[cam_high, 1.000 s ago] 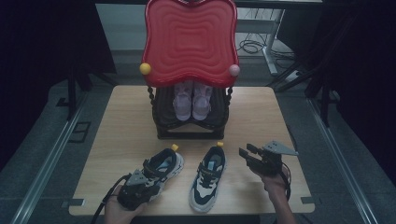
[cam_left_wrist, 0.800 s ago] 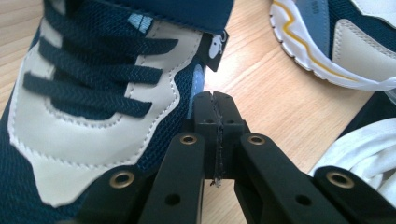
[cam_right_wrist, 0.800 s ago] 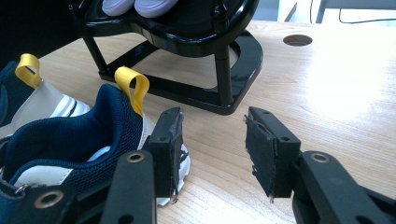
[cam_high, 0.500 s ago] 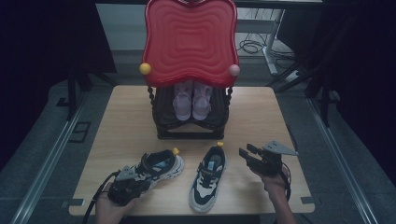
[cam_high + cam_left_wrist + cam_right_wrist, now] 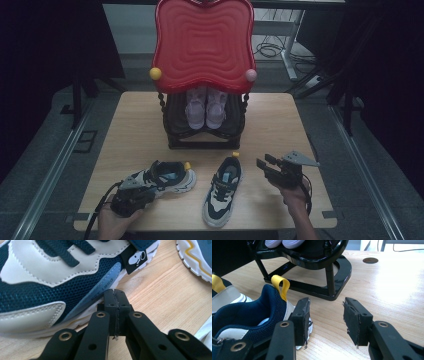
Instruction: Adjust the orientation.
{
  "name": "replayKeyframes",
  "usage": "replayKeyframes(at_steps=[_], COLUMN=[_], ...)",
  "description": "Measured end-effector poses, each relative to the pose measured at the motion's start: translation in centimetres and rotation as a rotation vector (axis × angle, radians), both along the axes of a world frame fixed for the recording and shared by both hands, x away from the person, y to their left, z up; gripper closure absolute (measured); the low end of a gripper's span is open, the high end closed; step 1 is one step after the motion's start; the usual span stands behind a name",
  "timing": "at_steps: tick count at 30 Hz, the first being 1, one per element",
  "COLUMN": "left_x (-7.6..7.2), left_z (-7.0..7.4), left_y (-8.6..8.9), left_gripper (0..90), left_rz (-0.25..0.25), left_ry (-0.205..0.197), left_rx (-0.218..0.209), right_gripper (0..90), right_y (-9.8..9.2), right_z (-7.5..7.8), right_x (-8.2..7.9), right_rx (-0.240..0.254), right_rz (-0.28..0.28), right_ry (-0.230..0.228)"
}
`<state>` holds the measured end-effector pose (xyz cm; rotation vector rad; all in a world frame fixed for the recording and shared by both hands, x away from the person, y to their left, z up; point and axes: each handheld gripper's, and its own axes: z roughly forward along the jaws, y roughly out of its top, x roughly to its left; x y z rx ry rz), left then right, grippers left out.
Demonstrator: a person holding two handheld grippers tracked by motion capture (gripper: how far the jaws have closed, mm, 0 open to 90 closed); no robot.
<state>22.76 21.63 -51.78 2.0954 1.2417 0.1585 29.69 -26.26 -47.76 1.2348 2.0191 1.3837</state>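
High view: two shoes lie near the table's (image 5: 280, 120) near edge. Left gripper (image 5: 115, 296), jaws pressed together and holding nothing, touches the left shoe (image 5: 50, 277). Right gripper (image 5: 325, 312) is wide apart, empty, beside the right shoe (image 5: 249, 315).

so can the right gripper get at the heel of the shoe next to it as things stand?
Probably yes. The right gripper is open, its jaws beside the heel of the right shoe with bare table between. The yellow pull loop stands free; the black rack sits farther back.

2 pale shoes (image 5: 205, 107) are sitting in a black rack (image 5: 204, 131) under a red top (image 5: 203, 42). Cables (image 5: 270, 50) are lying on the floor beyond.
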Motion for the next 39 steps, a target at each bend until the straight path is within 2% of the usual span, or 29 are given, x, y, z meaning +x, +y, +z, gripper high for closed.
replayKeyframes(at_steps=[26,34,39], left_x=[2.7,2.8,1.9], left_z=[0.0,0.1,0.8], left_y=[2.7,3.2,3.5], left_gripper=[90.0,90.0,90.0], left_rz=[0.048,0.059,0.051], left_ry=[0.019,0.019,-0.002], left_rx=[-0.006,-0.010,-0.040], right_gripper=[55.9,55.9,55.9], right_y=[-0.6,-0.6,-0.7], right_z=[0.2,0.2,0.2], right_x=[-0.1,-0.1,0.0], right_rx=[0.011,0.011,0.015], right_rz=[-0.016,-0.014,-0.019], right_ry=[-0.002,-0.004,-0.002])
